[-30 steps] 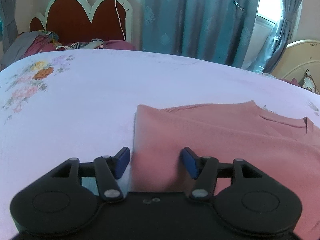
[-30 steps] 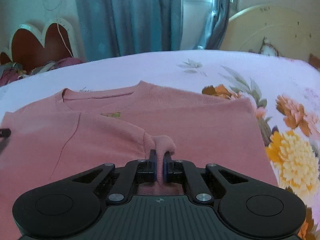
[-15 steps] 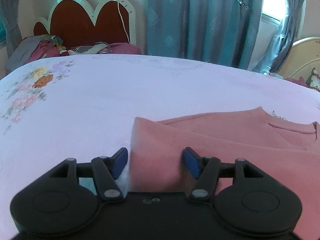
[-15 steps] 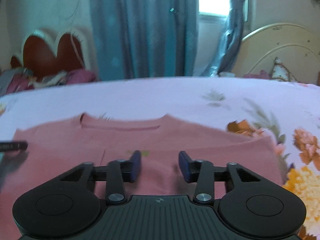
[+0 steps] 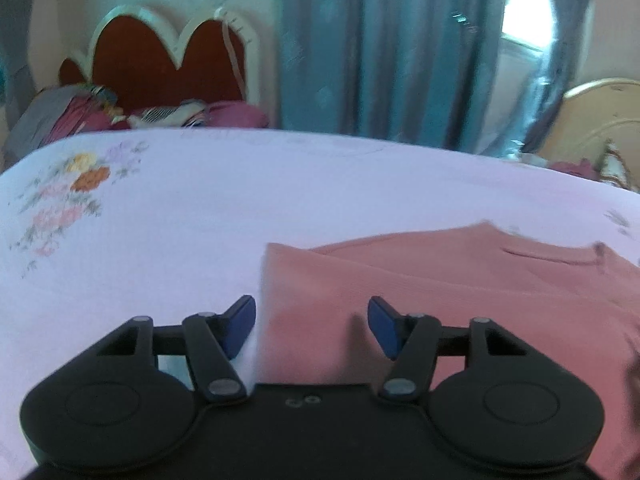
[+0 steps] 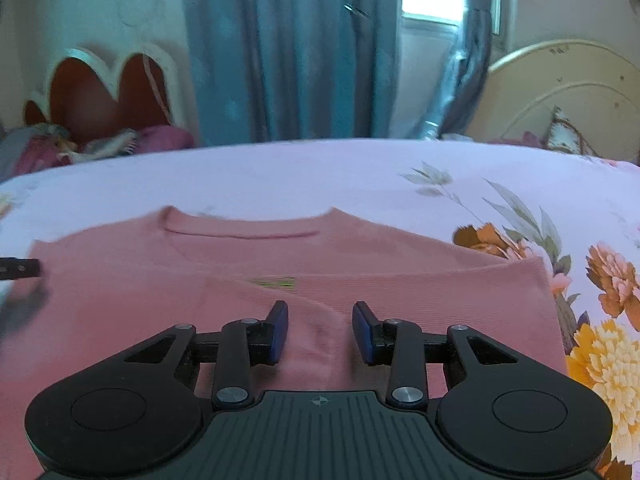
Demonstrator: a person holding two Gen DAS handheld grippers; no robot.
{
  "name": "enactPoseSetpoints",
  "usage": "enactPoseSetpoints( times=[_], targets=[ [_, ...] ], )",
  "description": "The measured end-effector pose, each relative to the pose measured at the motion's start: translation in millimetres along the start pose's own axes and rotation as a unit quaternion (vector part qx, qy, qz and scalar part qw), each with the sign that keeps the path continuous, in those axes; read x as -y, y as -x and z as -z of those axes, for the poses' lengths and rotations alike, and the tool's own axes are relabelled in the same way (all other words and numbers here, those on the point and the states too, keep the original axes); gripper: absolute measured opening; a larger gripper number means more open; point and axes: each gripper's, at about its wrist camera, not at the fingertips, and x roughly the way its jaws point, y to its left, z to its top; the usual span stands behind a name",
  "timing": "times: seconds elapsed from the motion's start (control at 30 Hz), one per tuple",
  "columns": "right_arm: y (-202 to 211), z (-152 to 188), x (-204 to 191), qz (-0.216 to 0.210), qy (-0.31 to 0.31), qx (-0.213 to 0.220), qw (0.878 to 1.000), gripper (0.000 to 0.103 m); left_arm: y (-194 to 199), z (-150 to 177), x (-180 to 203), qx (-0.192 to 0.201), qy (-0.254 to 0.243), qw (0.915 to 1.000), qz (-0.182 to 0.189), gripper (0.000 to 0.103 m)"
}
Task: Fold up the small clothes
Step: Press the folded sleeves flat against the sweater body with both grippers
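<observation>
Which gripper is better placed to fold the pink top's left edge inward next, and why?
Probably the left gripper: its open jaws straddle the pink top's left edge. The right gripper, also open, hovers over the top's middle, where the folded sleeve lies.

Shirt (image 6: 400,264): lies flat on the bedsheet (image 5: 280,192), neckline (image 6: 240,232) on the far side.
Left gripper (image 5: 311,326): above the shirt's left edge, one fingertip over the bedsheet, the other over the cloth.
Right gripper (image 6: 320,332): above the shirt's near middle, a folded-in sleeve end (image 6: 316,332) below the gap between its fingers.
Flower print (image 6: 600,320): on the bedsheet, right of the shirt.
Headboard (image 5: 168,60): behind the bed, far left; heaped cloth (image 5: 120,114) before it, possibly bedding, too blurred to tell.
Curtain (image 6: 288,52): behind the bed, centre.
Second headboard (image 6: 560,96): far right, behind the bed.
</observation>
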Motion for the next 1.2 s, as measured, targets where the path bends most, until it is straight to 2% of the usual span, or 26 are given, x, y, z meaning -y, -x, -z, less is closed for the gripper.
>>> enactPoseSetpoints(
  times=[0.2,0.3,0.33,0.4,0.47,0.6,0.7,0.87,1.03,1.2],
  targets=[
    [25,16,-14,-0.020,0.009,-0.013,1.000,0.037,36,32,26,-0.011,-0.030,0.9985,0.045,0.061],
    [22,34,-12,0.001,0.024,-0.039,0.999,0.036,40,53,35,-0.035,-0.045,0.9971,0.052,0.062],
    [17,39,-7,0.009,0.022,-0.052,0.998,0.036,37,61,35,-0.048,-0.042,0.9967,0.050,0.063],
    [17,47,4,0.007,0.010,-0.044,0.999,0.036,38,68,34,-0.035,-0.046,0.9973,0.045,0.064],
    [23,42,5,0.010,-0.011,-0.048,0.999,0.036,38,66,35,-0.042,-0.045,0.9973,0.040,0.064],
    [18,53,2,0.018,0.020,-0.040,0.999,0.036,35,65,40,-0.045,-0.054,0.9969,0.034,0.065],
    [16,48,1,0.019,0.018,-0.053,0.998,0.036,36,67,40,-0.041,-0.054,0.9973,0.029,0.067],
    [16,52,-2,0.021,0.042,-0.048,0.998,0.037,36,68,43,-0.044,-0.054,0.9975,0.012,0.075],
    [13,48,1,0.010,0.051,-0.060,0.997,0.037,35,60,48,-0.068,-0.052,0.9963,-0.009,0.079],
    [14,33,8,-0.015,0.046,-0.102,0.994,0.039,35,51,55,-0.102,-0.055,0.9926,-0.036,0.081]
  ],
)
